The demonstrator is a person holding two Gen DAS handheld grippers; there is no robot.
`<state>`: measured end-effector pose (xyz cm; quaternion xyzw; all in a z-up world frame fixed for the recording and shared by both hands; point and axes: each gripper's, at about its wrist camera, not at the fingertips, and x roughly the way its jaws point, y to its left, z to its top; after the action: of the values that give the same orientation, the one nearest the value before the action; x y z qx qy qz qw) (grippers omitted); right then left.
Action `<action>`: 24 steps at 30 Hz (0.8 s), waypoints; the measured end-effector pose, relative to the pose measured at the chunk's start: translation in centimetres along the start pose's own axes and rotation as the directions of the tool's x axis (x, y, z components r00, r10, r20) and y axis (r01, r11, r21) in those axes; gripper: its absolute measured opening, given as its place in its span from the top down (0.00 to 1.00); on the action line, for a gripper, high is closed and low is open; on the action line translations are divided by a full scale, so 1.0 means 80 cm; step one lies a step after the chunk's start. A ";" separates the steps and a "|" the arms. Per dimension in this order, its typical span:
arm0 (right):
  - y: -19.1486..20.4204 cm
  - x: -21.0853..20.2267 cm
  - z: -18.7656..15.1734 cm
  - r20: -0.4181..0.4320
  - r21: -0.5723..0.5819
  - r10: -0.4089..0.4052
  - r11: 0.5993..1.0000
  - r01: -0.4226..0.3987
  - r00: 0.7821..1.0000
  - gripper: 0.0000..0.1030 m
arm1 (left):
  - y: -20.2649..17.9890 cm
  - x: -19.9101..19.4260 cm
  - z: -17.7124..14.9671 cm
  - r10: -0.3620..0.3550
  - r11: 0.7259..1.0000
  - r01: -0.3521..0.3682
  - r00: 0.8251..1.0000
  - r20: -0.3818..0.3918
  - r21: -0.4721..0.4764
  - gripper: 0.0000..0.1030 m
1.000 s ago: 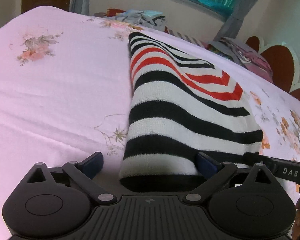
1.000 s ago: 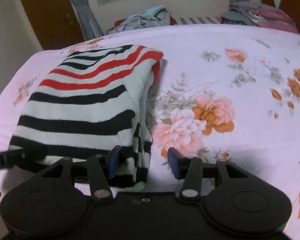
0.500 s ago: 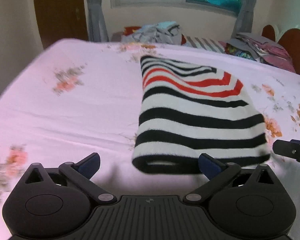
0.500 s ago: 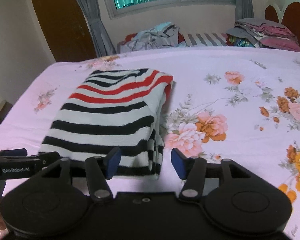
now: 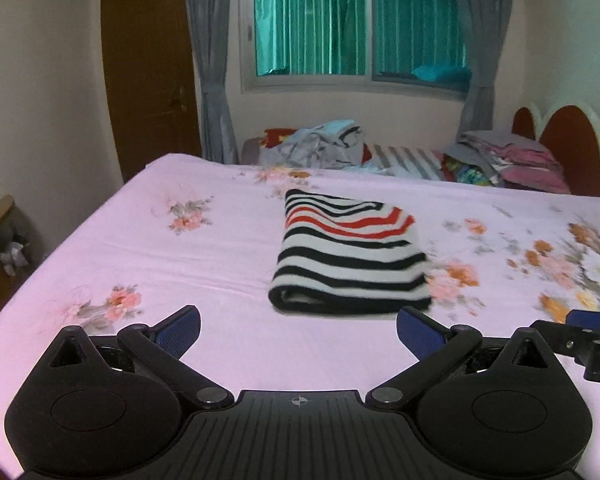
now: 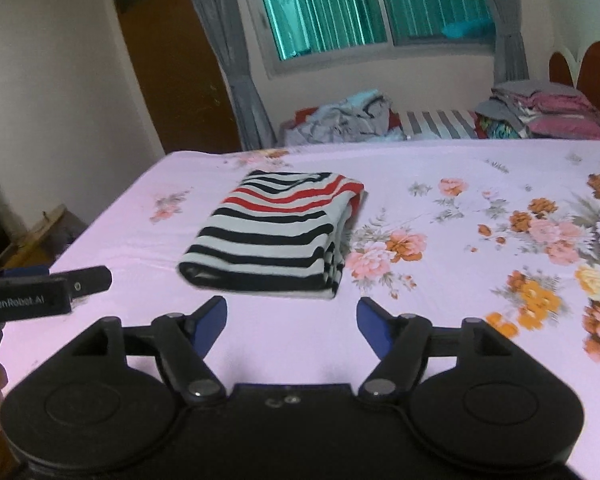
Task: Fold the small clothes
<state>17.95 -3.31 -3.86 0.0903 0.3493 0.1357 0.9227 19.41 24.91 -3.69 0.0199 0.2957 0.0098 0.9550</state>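
Note:
A small garment with black, white and red stripes lies folded into a compact rectangle on the pink floral bed sheet (image 5: 220, 256); the garment shows in the left wrist view (image 5: 350, 254) and in the right wrist view (image 6: 274, 236). My left gripper (image 5: 298, 330) is open and empty, held back from the garment's near edge. My right gripper (image 6: 292, 322) is open and empty, also short of the near edge. The left gripper's tip shows at the left of the right wrist view (image 6: 44, 290).
A heap of loose clothes (image 5: 320, 146) lies beyond the bed's far edge. A stack of folded clothes (image 5: 512, 160) sits at the far right by the red headboard (image 5: 572, 140). A wooden door (image 5: 148, 76) and a window (image 5: 356, 28) are behind.
Both grippers have let go of the striped garment and pulled back and up from it. The garment now lies flat and folded on the bed, farther off in both views.

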 end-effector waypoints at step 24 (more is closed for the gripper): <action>0.057 -0.214 -0.029 0.157 0.028 -0.131 0.991 0.128 0.979 0.00 | -0.017 -0.198 -0.034 0.026 1.000 -0.026 1.000 0.010 0.005 0.00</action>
<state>3.28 -4.20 6.23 0.0860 0.2810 0.0647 0.9537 4.81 23.16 2.94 0.0261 0.2905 0.0216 0.9563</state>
